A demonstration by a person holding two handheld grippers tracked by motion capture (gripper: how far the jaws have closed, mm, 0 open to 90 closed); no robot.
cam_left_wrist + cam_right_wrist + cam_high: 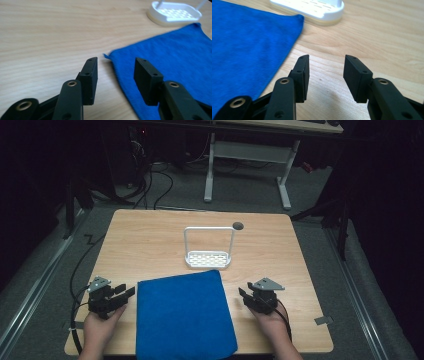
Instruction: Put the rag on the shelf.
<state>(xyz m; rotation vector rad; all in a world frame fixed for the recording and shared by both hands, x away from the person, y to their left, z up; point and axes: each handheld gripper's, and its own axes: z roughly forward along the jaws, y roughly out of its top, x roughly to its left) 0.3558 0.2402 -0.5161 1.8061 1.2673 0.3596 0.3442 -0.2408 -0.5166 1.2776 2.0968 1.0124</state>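
A light wooden table (150,235) carries a blue cloth (185,315) lying flat at its near middle, the cloth's near edge reaching the table's front edge. Just beyond the cloth's far edge stands a white rack (207,257), a shallow perforated tray with a tall arched handle rising over it; the cloth's far right corner lies just beside the tray's base. A small dark round spot (238,225) sits on the tabletop past the rack's right post. The left gripper (123,293) rests in the person's left hand (100,327) on the bare wood just left of the cloth, its jaws spread apart and holding nothing; in the left gripper view the left gripper (115,65) points across the cloth's near left corner, one jaw over wood and the other over blue fabric. The right gripper (244,293), held in the right hand (272,322), sits on the wood just right of the cloth, jaws likewise spread and empty; in the right gripper view the right gripper (326,62) has both jaws over bare wood, the cloth's edge off to one side. No brand, label or writing can be read on the cloth, the rack or the grippers.
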